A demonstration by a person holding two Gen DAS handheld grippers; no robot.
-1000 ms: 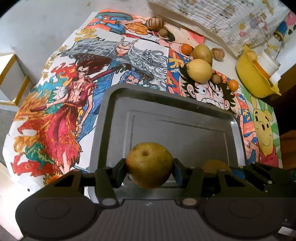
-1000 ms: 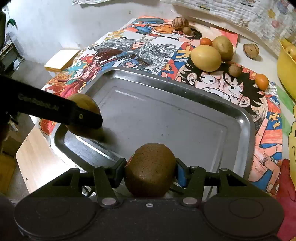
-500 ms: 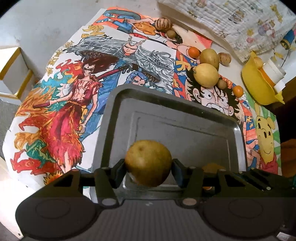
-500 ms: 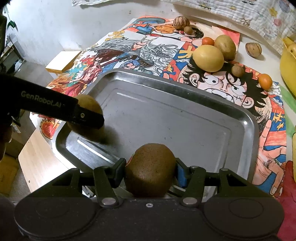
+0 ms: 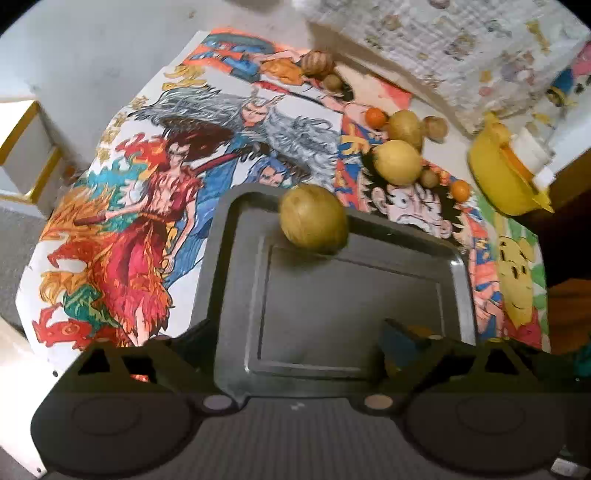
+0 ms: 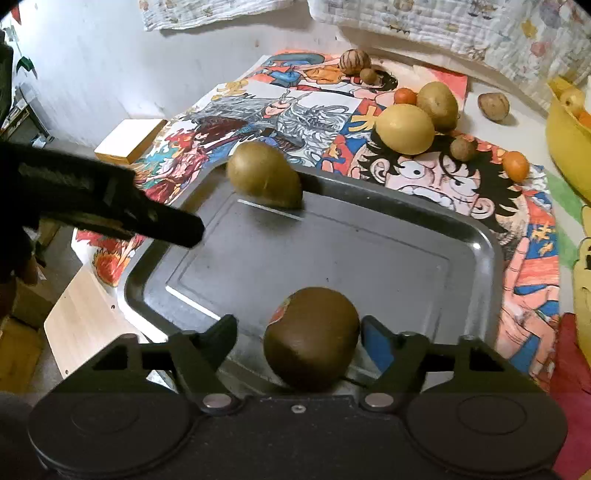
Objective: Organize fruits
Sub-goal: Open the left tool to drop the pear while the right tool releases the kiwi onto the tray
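Right hand-held gripper (image 6: pixel 299 328): jaws just opened, pads clear of the brown kiwi (image 6: pixel 312 338) on both sides; nothing gripped, kiwi between the fingers at the near edge of the metal tray (image 6: pixel 476 236).
Left hand-held gripper (image 5: pixel 295 339): jaws just opened to full spread; nothing between them, only bare tray floor (image 5: pixel 332 295) in the gap. Its black finger also visible from the right wrist view, reaching in over the tray's left rim.
Released pear (image 5: pixel 313 220): yellow-green, apart from both fingers, against the tray's far rim, outline blurred, probably rolling; seen also at the far left corner in the right wrist view (image 6: pixel 264 177).
Step in hand: release of two fruits into the tray, judged nearly done.
Doing it well: jaws kept wide and lifted straight back, no sideways brush against the kiwi; pause until the pear settles against the rim rather than over it.
Fruit left outside: large yellow lemon-like fruit (image 6: pixel 406 129), second pear (image 6: pixel 437 105), small oranges (image 6: pixel 515 166), small brown fruits (image 6: pixel 461 149), all on the cartoon-print cloth (image 6: pixel 443 177) beyond the tray.
Farther still: yellow bowl (image 5: pixel 506 181) at right, quilted blanket (image 6: pixel 443 22) at the back.
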